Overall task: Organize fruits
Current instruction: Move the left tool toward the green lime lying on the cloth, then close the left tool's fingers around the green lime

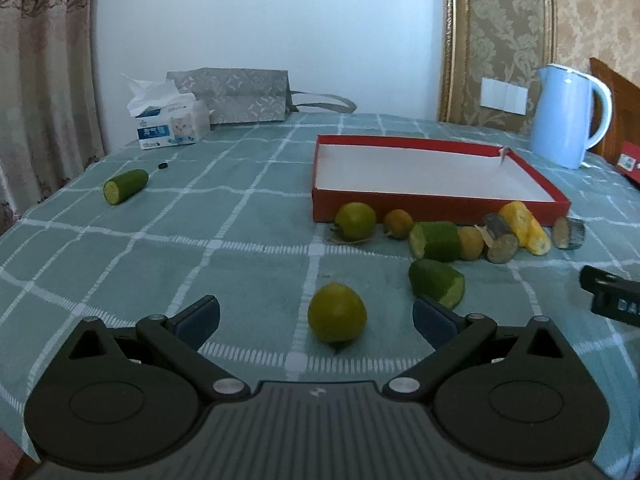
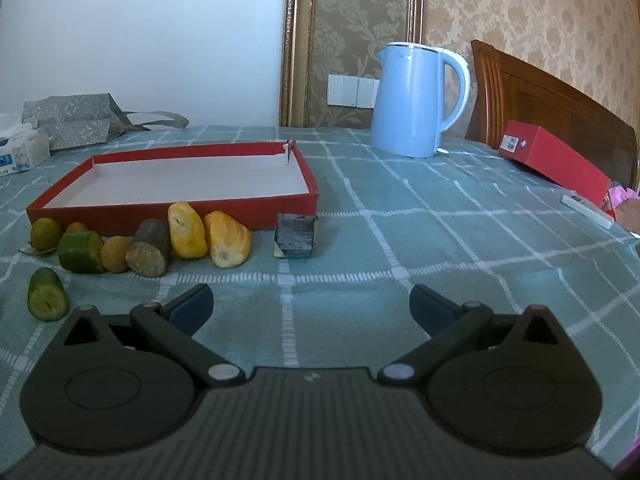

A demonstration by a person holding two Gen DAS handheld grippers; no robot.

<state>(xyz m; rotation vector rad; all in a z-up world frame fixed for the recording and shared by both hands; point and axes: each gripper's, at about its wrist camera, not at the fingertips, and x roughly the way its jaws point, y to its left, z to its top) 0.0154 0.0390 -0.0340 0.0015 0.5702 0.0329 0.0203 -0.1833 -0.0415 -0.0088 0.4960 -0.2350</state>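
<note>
A green round fruit (image 1: 337, 317) lies on the checked cloth right between the tips of my open left gripper (image 1: 316, 316), touching neither finger. Behind it a shallow red box (image 1: 436, 208) with a white inside stands empty. Along the box's front wall lie another green fruit (image 1: 355, 221), small orange fruits (image 1: 398, 223), cucumber pieces (image 1: 435, 241), yellow pieces (image 1: 524, 227) and dark stubs (image 1: 502, 247). One cucumber piece (image 1: 437, 283) rests near my left gripper's right finger. My right gripper (image 2: 311, 304) stands open over bare cloth, short of the yellow pieces (image 2: 208, 236) and a dark block (image 2: 295, 237). The red box (image 2: 180, 208) lies beyond them.
A lone cucumber piece (image 1: 125, 186) lies far left. A tissue pack (image 1: 172, 124) and grey bag (image 1: 240, 94) sit at the back. A blue kettle (image 2: 416, 100) stands behind the box; a red carton (image 2: 560, 160) leans at the right by a wooden headboard (image 2: 552, 104).
</note>
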